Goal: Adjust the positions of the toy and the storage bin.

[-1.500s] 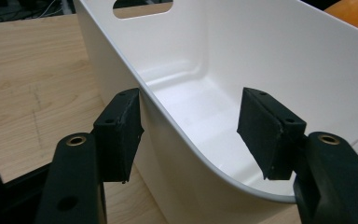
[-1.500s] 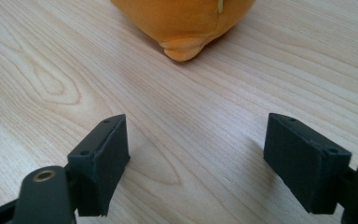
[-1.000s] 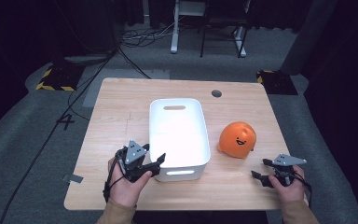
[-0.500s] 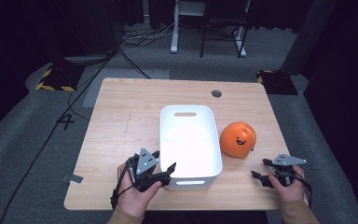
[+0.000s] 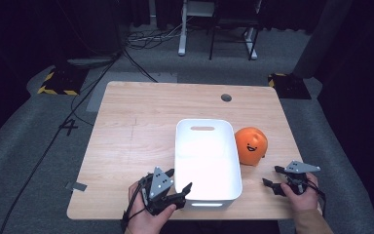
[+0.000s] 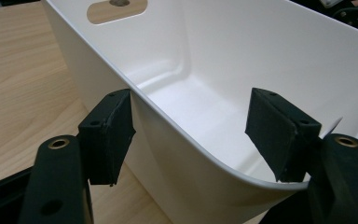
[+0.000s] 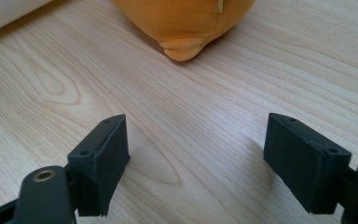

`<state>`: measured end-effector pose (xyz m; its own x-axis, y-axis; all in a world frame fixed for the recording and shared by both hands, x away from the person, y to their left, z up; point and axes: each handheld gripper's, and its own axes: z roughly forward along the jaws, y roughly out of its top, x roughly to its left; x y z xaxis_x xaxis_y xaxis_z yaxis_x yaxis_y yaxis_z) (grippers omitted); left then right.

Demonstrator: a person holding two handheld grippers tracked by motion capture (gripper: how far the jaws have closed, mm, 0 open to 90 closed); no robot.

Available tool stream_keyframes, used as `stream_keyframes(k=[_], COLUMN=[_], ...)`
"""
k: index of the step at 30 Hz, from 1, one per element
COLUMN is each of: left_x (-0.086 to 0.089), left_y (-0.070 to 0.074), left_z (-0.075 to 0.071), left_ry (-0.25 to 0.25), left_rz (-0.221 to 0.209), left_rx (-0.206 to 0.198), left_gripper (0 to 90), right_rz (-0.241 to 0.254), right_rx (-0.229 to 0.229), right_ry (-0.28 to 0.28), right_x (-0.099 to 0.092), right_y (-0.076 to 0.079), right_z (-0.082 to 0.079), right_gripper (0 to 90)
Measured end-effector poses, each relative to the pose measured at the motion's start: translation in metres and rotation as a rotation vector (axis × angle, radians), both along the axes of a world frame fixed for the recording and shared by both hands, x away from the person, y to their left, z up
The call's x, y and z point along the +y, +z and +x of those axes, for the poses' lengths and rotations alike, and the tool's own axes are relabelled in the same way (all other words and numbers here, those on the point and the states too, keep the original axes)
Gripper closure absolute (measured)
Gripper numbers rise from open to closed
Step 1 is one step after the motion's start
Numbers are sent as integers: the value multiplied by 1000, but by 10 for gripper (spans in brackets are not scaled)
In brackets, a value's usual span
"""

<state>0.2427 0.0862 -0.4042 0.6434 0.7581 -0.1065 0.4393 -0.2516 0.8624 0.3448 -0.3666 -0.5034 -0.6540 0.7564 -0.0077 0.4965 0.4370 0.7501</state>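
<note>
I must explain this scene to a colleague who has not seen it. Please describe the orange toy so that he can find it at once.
Start from the wooden table and find the white bin near its front edge. The orange toy sits on the table right beside the bin's right wall, ahead of the right gripper. It is the one round, orange thing there, with a smiling face on it.

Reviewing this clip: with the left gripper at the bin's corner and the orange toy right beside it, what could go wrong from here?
1. The left gripper straddles the white bin's near corner wall with jaws open; closing on that thin curved wall may slip or tip the bin.
2. The orange plush toy sits against the bin's right side, so sliding the bin that way could shove it toward the table's right edge.
3. The right gripper hangs open short of the toy, so it cannot steady it.
</note>
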Motion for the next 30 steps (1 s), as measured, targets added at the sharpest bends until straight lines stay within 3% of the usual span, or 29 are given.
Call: stream_keyframes(k=[9, 13, 18, 23, 26, 30], left_x=[-3, 1, 15, 28, 37, 49], left_y=[1, 8, 22, 24, 20, 13], left_z=[-4, -3, 10, 29, 42, 56], left_ry=[0, -16, 26, 64, 82, 74], left_rz=[6, -25, -28, 15, 69, 107], left_rx=[-8, 4, -33, -47, -48, -22], left_gripper=[292, 241, 235, 200, 189, 187], right_rz=[1, 1, 1, 2, 0, 4], right_rx=[-1, -1, -1, 1, 0, 1], right_ry=[-1, -1, -1, -3, 0, -4], right_x=[0, 0, 0, 0, 0, 0], right_y=[0, 0, 0, 0, 0, 0], right_z=[0, 0, 0, 0, 0, 0], right_gripper=[227, 226, 227, 227, 227, 227])
